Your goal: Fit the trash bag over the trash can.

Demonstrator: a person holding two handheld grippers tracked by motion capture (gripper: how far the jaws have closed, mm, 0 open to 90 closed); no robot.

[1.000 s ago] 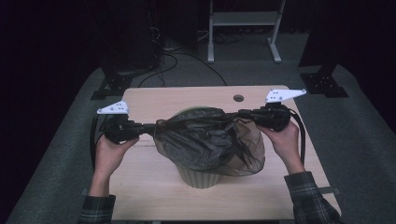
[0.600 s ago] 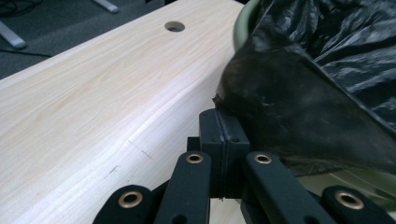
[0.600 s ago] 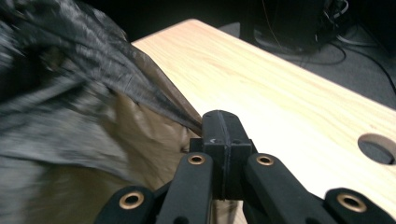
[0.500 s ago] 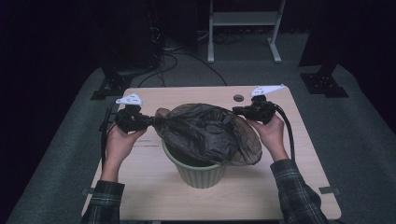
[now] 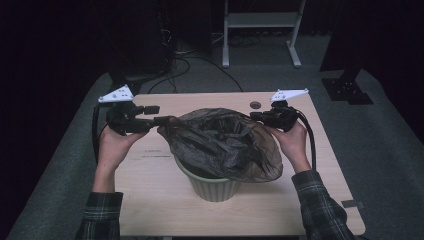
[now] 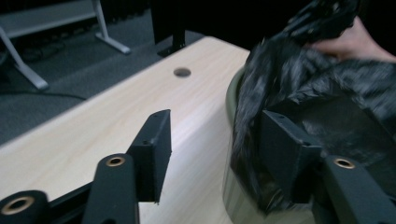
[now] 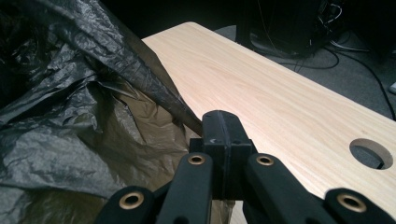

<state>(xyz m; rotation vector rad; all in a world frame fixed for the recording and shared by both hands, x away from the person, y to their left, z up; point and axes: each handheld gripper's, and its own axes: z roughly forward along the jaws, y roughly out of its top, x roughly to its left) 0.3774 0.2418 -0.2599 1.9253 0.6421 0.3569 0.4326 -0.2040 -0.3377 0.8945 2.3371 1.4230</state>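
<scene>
A black plastic bag [image 5: 220, 142] lies crumpled over the mouth of a pale green ribbed bin [image 5: 215, 186] in the middle of the wooden table [image 5: 150, 200]. My left gripper [image 5: 155, 115] is at the bag's left edge and its jaws have just been opening. In the left gripper view the left gripper [image 6: 215, 135] stands open, with the bag [image 6: 327, 93] resting against the right-hand jaw and nothing pinched. My right gripper [image 5: 255, 116] holds the bag's right edge. The right gripper [image 7: 219, 130] is shut on a taut fold of the bag [image 7: 154, 84].
A round cable hole [image 5: 255, 105] sits in the table behind the bin. A small grey mark [image 5: 350, 203] lies near the front right corner. On the floor behind are a white stand [image 5: 260, 20], cables [image 5: 200, 60] and dark stand bases [image 5: 347, 87].
The left gripper's jaws have parted and let go of the bag's left edge, and that hand has moved up and away from the bin. The right gripper still pinches its edge.
</scene>
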